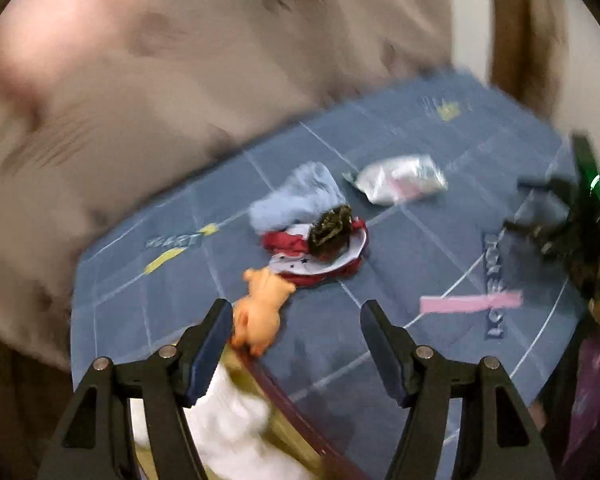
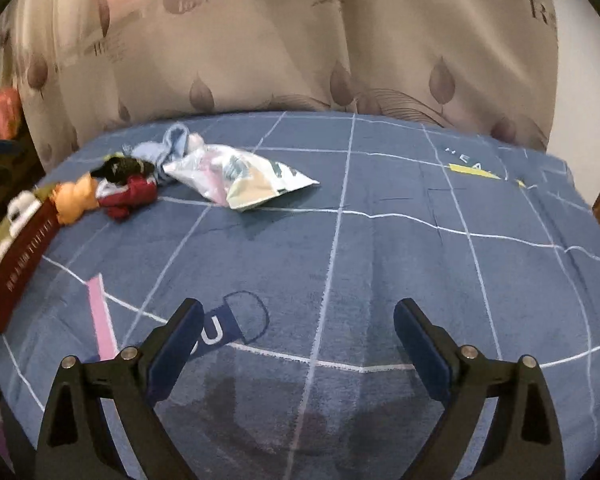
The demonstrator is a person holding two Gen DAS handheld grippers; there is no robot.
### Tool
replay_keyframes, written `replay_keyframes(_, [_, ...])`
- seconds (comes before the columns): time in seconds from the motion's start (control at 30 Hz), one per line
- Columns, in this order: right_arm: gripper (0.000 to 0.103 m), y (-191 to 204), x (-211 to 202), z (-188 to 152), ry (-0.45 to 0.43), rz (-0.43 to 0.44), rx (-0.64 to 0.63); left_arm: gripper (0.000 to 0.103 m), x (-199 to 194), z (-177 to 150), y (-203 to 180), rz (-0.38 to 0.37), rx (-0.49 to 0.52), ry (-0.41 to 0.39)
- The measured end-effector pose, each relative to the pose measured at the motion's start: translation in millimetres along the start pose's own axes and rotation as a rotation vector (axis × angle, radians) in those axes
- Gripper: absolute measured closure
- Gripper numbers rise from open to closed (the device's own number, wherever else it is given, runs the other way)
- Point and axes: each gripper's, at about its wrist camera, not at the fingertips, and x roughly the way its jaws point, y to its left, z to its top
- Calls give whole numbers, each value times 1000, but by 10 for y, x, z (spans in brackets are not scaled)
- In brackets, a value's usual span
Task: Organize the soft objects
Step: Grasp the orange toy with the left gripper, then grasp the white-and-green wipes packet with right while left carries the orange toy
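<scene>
Behind the blue sheet [image 2: 380,264] hangs a leaf-printed curtain [image 2: 300,48].

The blue checked bed cover [image 2: 380,264] lies bare over most of its width in the right wrist view, so the right tongs [image 2: 300,340], standing wide with nothing between them, have free room ahead and to their right. The obstacles sit together at the far left: a plastic bag [image 2: 240,180], a light blue cloth [image 2: 168,146], a red garment [image 2: 134,196] with a dark bundle [image 2: 122,168] on it, and an orange plush toy [image 2: 76,198]. A dark red box [image 2: 16,272] closes the left edge. The beige curtain [image 2: 300,48] bounds the far side. In the blurred left wrist view, the left tongs [image 1: 296,344] stand wide just beside the plush toy.
</scene>
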Motion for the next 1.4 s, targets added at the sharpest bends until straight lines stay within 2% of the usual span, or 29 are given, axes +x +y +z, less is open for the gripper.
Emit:
replay_keyframes(0.17, [8, -7, -39, -48, -13, 28, 13, 35, 674, 320, 103, 2, 186, 167])
replay_keyframes(0.33, [8, -79, -5, -48, 1, 62, 45, 35, 1158, 241, 256, -56, 246, 322])
replay_keyframes(0.4, [8, -78, 14, -41, 8, 62, 48, 35, 1301, 206, 308, -69, 250, 362])
replay_keyframes(0.5, [8, -59, 51, -37, 23, 57, 43, 36, 1449, 167, 337, -92, 247, 381])
replay_keyframes(0.53, [8, -55, 64, -36, 29, 55, 42, 57, 1513, 149, 366, -117, 232, 396])
replay_keyframes(0.57, [8, -55, 76, -39, 34, 54, 42, 63, 1558, 136, 402, -147, 209, 408])
replay_keyframes(0.63, [8, -59, 94, -41, 40, 53, 46, 64, 1638, 113, 484, -184, 151, 417])
replay_keyframes(0.7, [8, -74, 103, -39, 45, 54, 56, 65, 1601, 115, 529, -178, 124, 387])
replay_keyframes(0.77, [8, -79, 113, -41, 49, 54, 60, 65, 1528, 93, 534, -111, 130, 358])
replay_keyframes(0.83, [8, -71, 116, -42, 50, 51, 55, 65, 1408, 73, 561, -81, 104, 329])
replay_keyframes(1.0, [8, -78, 97, -47, 40, 59, 59, 65, 970, 61, 543, -59, 33, 263])
replay_keyframes(1.17, [8, 18, 60, 26, 17, 125, -10, 65, 481, 13, 359, -114, -114, 123])
replay_keyframes(1.27, [8, 110, 62, 194, 7, 157, -78, 65, 236, -65, 149, -179, -248, 54])
replay_keyframes(1.37, [7, 215, 92, 423, -10, 185, -180, 64, 76, -216, -27, -254, -385, 10])
replay_keyframes(1.4, [6, 297, 145, 518, -1, 191, -252, 64, 34, -261, -105, -276, -422, -2])
